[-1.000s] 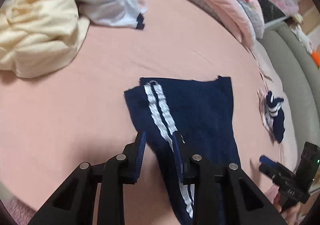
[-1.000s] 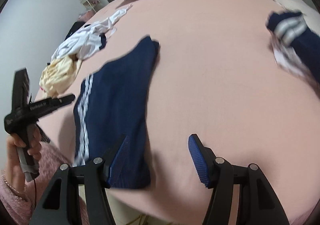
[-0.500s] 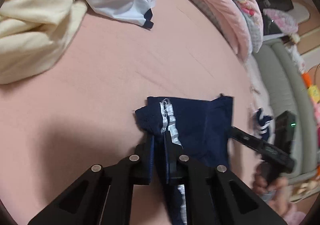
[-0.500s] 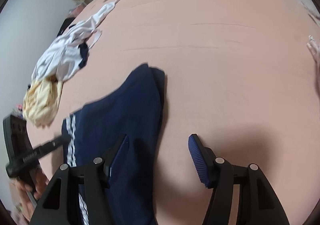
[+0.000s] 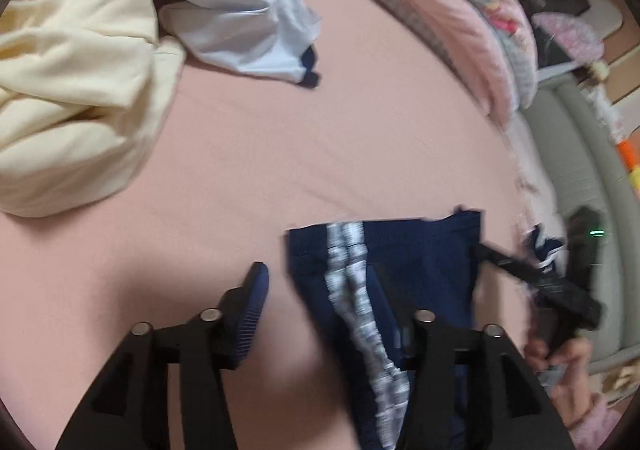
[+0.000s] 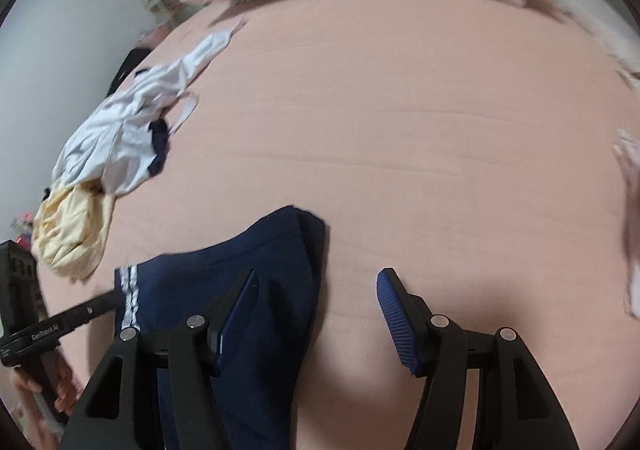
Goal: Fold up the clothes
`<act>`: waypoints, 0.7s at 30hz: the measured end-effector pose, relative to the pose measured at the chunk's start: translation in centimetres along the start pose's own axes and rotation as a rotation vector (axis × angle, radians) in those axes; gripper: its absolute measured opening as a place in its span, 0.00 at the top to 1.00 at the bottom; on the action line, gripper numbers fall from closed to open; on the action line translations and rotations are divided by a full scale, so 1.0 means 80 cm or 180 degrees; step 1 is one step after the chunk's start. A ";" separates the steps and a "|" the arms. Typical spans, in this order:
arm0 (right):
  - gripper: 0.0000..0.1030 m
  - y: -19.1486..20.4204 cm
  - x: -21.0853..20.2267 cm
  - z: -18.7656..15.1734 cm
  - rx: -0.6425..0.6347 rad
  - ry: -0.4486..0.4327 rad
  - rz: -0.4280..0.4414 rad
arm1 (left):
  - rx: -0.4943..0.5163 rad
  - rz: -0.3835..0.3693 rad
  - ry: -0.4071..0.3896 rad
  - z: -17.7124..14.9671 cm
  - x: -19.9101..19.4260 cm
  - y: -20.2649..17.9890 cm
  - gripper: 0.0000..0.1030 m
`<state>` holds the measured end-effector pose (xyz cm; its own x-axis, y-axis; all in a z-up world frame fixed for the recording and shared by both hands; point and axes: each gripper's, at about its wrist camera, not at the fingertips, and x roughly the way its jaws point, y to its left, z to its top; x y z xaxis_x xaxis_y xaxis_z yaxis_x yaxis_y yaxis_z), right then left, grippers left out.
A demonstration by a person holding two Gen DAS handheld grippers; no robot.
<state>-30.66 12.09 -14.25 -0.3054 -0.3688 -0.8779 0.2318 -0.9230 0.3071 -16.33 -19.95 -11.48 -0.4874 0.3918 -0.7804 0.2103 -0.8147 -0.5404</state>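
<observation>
Navy shorts (image 5: 412, 254) with a white side stripe lie folded on the pink bed sheet (image 5: 280, 150). My left gripper (image 5: 320, 282) hovers over their striped left edge. Its jaws are opening; the edge lies between them, and the pads do not press on it. In the right wrist view the shorts (image 6: 248, 250) sit at lower left. My right gripper (image 6: 316, 286) stands open above their right edge, its left finger over the cloth and its right finger over bare sheet. Each gripper also shows in the other's view, in a person's hand (image 5: 568, 370).
A cream garment (image 5: 72, 102) and a white garment (image 5: 240, 18) lie crumpled at the far left of the bed. A pink duvet (image 5: 440, 10) lies bunched along the far side. A small navy-and-white striped piece (image 5: 544, 246) lies at the right edge, beside a grey padded frame (image 5: 580, 170).
The left gripper shut on the shorts' striped edge, then let go and spread its jaws. The shorts now lie shorter. The right gripper swept left across the bed to the shorts' right edge.
</observation>
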 end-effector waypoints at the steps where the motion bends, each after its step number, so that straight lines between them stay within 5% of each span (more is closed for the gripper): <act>1: 0.40 0.000 0.008 0.004 -0.0032 0.0080 0.0014 | -0.0009 -0.0040 0.0040 0.001 0.005 0.000 0.53; 5: 0.41 0.012 0.033 0.017 -0.0364 0.0164 0.0181 | 0.0065 0.0082 0.0059 0.000 0.023 -0.006 0.56; 7: 0.67 0.024 0.036 0.018 -0.0514 0.0166 0.0204 | 0.0180 0.0207 0.0028 0.002 0.027 -0.021 0.85; 8: 0.86 0.028 0.036 0.018 -0.0537 0.0182 0.0203 | 0.0209 0.0216 0.0049 0.002 0.029 -0.028 0.94; 9: 0.89 0.029 0.033 0.017 -0.0518 0.0188 0.0244 | 0.0233 0.0221 0.0072 0.002 0.032 -0.034 0.94; 21: 0.91 -0.045 -0.130 -0.036 -0.0112 -0.0451 0.0035 | 0.0883 -0.0368 0.0081 0.005 0.036 -0.150 0.94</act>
<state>-25.65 19.52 -7.31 -0.4295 -0.3929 -0.8131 0.2672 -0.9154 0.3012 -20.62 -9.26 -7.13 -0.4726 0.4965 -0.7281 -0.0866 -0.8484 -0.5223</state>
